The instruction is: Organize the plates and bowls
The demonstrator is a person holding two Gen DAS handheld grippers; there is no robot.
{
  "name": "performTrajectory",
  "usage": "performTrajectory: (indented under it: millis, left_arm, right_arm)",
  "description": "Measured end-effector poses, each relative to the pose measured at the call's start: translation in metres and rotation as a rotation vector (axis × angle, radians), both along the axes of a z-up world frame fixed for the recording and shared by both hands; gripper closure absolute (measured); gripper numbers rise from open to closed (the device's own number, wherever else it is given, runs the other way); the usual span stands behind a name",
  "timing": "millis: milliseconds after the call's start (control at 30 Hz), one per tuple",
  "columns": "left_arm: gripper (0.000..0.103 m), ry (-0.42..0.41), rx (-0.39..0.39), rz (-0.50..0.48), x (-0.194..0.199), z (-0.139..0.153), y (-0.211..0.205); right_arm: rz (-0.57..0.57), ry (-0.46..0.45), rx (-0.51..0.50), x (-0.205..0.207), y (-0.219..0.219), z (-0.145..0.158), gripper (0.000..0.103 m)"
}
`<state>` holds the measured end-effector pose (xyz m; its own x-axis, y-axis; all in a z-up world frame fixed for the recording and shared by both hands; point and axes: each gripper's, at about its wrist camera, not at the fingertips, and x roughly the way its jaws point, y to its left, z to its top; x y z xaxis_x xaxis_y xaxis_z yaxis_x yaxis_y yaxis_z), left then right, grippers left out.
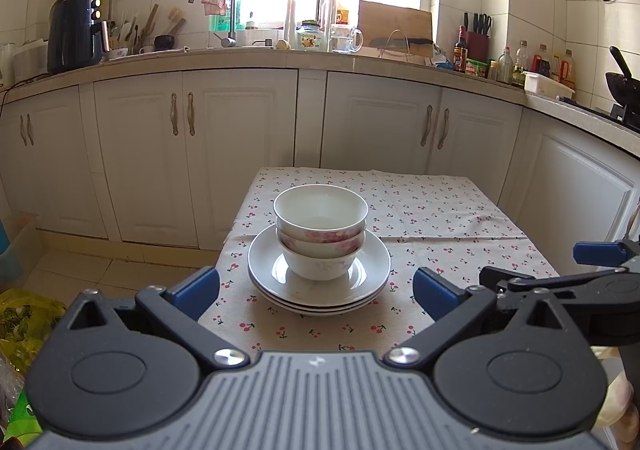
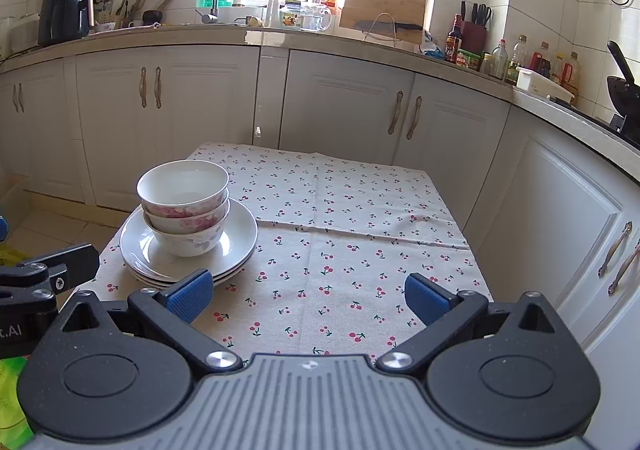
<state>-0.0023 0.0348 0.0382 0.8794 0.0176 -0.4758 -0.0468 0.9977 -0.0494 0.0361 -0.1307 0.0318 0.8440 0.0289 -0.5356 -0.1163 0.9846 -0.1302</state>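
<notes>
Three white porcelain bowls [image 1: 321, 228] with pink flower prints sit nested one inside another on a stack of white round plates [image 1: 319, 278], and that pile stands on the left part of the counter [image 2: 360, 250] under its cherry-print cloth, near the front left corner. Your left hand-held gripper [image 1: 316, 288] hangs just in front of the pile with its blue pads [image 1: 196, 290] spread wide, one to each side of the plates, touching neither plate nor bowl and holding nothing. To the right of the pile the cloth lies bare, with a crease running across it. Your right hand-held gripper [image 2: 308, 294] hovers over this bare stretch, its blue fingertips [image 2: 426, 298] also far apart and empty; in its view the bowls [image 2: 184, 206] and plates [image 2: 188, 250] stand off to the left, just beyond its left pad. Farther right, white cabinet doors [image 2: 560, 230] with curved metal handles run alongside the counter's edge.
</notes>
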Motion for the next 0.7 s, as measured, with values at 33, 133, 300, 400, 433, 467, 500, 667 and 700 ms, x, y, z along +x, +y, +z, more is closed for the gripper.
performTrajectory:
  millis: [33,133,300,400,433,467,500,667,700]
  left_arm:
    - [0.001,0.001,-0.001,-0.001,0.0004,-0.0002,0.0002]
    - [0.001,0.002,-0.003,-0.001,0.0003,-0.0010,-0.0003]
    - [0.001,0.006,-0.005,0.000,0.0014,-0.0017,0.0000]
    - [0.001,0.008,-0.006,0.000,0.0016,-0.0019,0.0002]
    - [0.001,0.009,-0.007,0.000,0.0027,-0.0021,0.0014]
    - [0.001,0.010,-0.007,0.001,0.0028,-0.0024,0.0013]
    - [0.001,0.011,-0.007,0.001,0.0029,-0.0027,0.0012]
    - [0.001,0.013,-0.008,0.001,0.0037,-0.0024,0.0010]
    - [0.001,0.012,-0.007,0.002,0.0037,-0.0023,0.0012]
  right_arm:
    - [-0.001,0.000,0.000,-0.0002,0.0001,0.0002,0.000]
    - [-0.001,0.000,0.000,-0.0001,-0.0002,0.0002,0.000]
    - [-0.003,0.002,-0.002,0.0001,-0.0004,0.0001,0.000]
    - [-0.004,0.004,-0.002,0.0009,0.0003,-0.0004,0.000]
    - [-0.005,0.005,-0.003,0.0013,0.0003,-0.0007,0.000]
    - [-0.005,0.005,-0.003,0.0015,0.0004,-0.0008,0.000]
    - [-0.005,0.006,-0.003,0.0015,0.0004,-0.0008,0.000]
    - [-0.008,0.007,-0.006,0.0019,0.0012,-0.0017,0.000]
    - [-0.008,0.007,-0.006,0.0019,0.0012,-0.0017,0.000]
